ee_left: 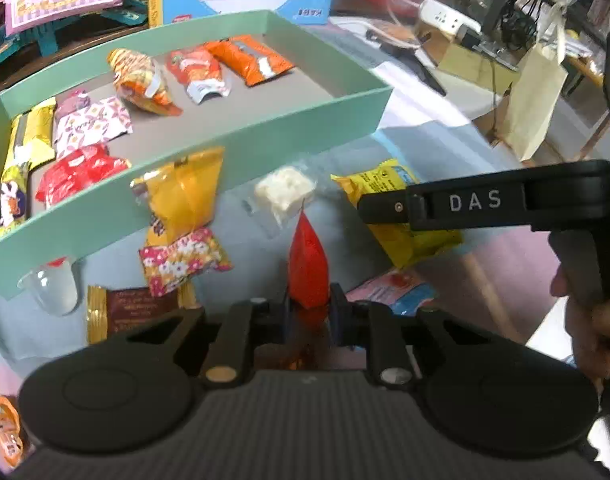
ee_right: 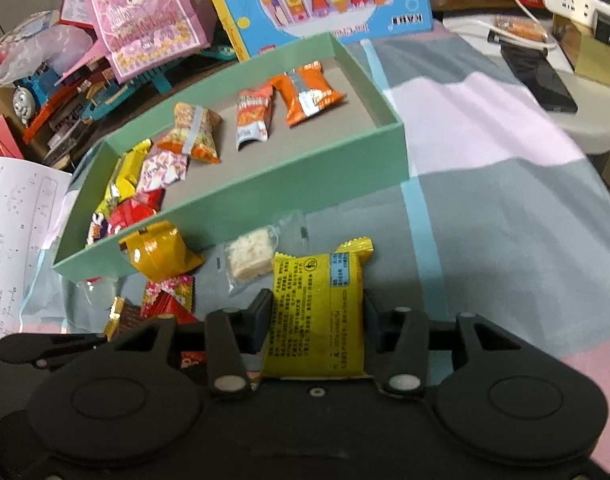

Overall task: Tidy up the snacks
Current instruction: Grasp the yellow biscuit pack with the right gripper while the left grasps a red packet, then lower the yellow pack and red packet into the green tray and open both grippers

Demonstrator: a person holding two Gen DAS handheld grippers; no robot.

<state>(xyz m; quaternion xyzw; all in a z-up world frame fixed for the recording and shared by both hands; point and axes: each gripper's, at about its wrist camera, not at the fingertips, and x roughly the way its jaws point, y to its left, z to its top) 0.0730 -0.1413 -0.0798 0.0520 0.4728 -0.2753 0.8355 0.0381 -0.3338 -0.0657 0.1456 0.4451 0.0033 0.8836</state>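
Clamped between my left gripper's (ee_left: pixel 308 308) narrow fingers, the red packet (ee_left: pixel 308 268) should clear the green box's (ee_left: pixel 209 160) near wall, while my right gripper (ee_right: pixel 317 320) grips the yellow packet (ee_right: pixel 317 308) firmly.

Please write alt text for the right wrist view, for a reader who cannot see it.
The right hand-held gripper holds a yellow snack packet between its fingers, above a striped cloth. Behind it stands a green box with several snacks inside, and more snacks lie on the cloth in front of the box.
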